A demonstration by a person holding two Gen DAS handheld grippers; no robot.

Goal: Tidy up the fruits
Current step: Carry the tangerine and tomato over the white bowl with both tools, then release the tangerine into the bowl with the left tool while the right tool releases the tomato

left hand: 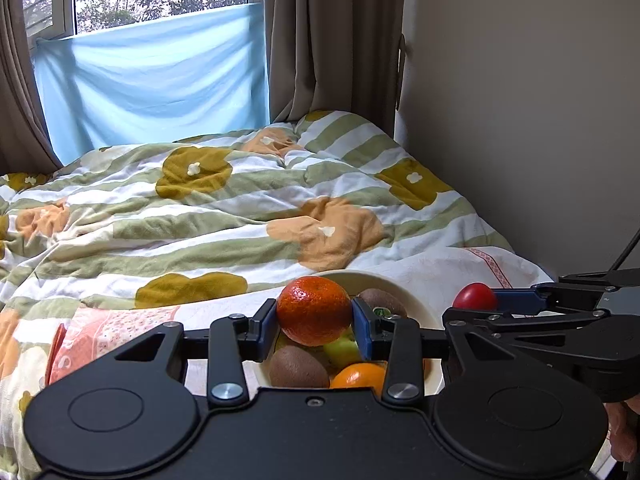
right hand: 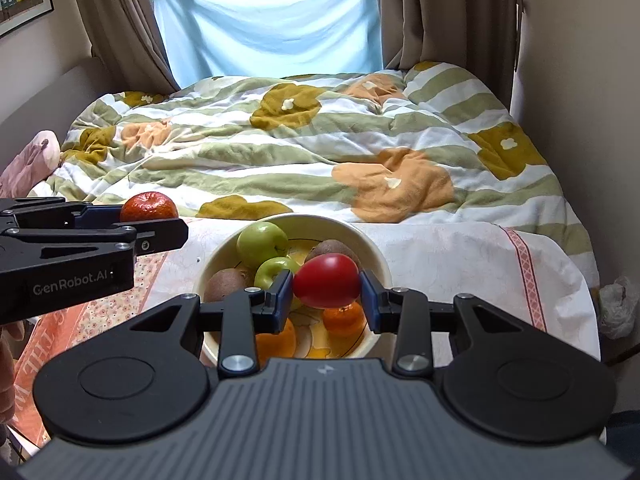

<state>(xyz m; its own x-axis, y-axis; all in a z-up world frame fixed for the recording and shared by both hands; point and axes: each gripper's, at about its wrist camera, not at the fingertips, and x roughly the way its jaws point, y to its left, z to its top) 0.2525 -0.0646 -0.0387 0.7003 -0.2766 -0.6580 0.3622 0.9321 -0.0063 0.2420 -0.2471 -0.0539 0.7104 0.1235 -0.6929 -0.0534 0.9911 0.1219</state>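
My left gripper point(left hand: 314, 316) is shut on a mandarin orange point(left hand: 314, 310), held above the near left part of a cream bowl point(left hand: 416, 300). In the right wrist view the same orange point(right hand: 149, 207) shows at the left, clamped in the left gripper point(right hand: 150, 216). My right gripper point(right hand: 326, 290) is shut on a red tomato point(right hand: 326, 280), held over the bowl point(right hand: 380, 264); the tomato point(left hand: 475, 297) also shows at the right of the left wrist view. Inside the bowl lie green apples point(right hand: 260, 243), kiwis point(right hand: 224, 283) and oranges point(right hand: 345, 320).
The bowl stands on a white and pink patterned cloth point(right hand: 460, 256) at the bed's near end. A striped floral duvet point(right hand: 304, 152) covers the bed behind it. A wall point(left hand: 540, 120) runs along the right; curtains point(right hand: 432, 12) and a blue sheet point(right hand: 272, 16) hang at the window.
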